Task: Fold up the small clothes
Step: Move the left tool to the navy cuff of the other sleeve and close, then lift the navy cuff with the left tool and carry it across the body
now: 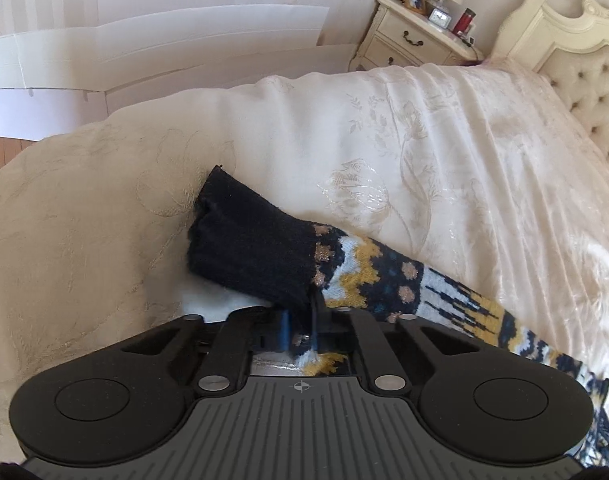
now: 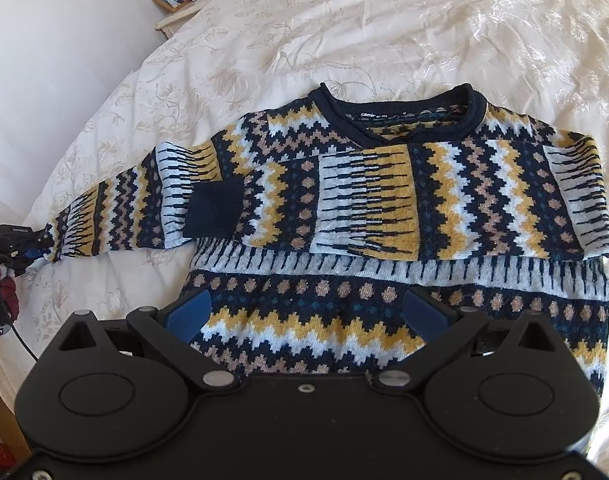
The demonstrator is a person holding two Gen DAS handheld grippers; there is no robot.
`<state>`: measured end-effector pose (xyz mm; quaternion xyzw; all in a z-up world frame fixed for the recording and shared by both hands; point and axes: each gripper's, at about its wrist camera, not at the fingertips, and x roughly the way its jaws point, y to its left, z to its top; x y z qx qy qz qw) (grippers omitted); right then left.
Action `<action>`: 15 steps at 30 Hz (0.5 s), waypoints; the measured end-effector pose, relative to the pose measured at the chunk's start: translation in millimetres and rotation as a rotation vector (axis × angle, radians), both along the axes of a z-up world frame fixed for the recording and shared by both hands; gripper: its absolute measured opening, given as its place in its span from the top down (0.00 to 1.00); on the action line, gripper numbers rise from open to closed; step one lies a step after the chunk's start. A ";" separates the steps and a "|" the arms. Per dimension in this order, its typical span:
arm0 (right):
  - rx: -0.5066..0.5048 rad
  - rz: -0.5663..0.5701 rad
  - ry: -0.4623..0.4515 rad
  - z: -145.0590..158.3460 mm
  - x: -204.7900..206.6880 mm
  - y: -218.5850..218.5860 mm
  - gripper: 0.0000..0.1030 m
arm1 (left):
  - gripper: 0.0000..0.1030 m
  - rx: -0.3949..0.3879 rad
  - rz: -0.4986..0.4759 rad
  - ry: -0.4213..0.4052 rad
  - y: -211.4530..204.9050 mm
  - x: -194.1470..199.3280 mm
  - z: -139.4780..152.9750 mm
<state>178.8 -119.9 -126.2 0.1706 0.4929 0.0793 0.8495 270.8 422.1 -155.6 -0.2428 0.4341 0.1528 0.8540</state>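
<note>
bed (image 2: 384,32) with cream cover bears the sweater (image 2: 384,208), laid flat, collar away from the camera, so its parts can be folded inward in turn. one sleeve (image 2: 344,200) already lies across the chest; the other sleeve (image 2: 116,216) stretches out to the side, apparently ready for the same fold. left gripper (image 1: 298,334) has its jaws closed on that sleeve beside the dark cuff (image 1: 248,244), raising it off the cover. right gripper (image 2: 306,314) hovers over the sweater's lower body, jaws spread wide, blue pads (image 2: 188,312) gripping nothing.
</note>
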 end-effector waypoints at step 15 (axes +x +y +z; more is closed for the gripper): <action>0.058 0.007 -0.005 -7.1 -1.1 -18.1 0.01 | 0.94 0.120 -0.097 -0.280 -61.4 -34.3 133.4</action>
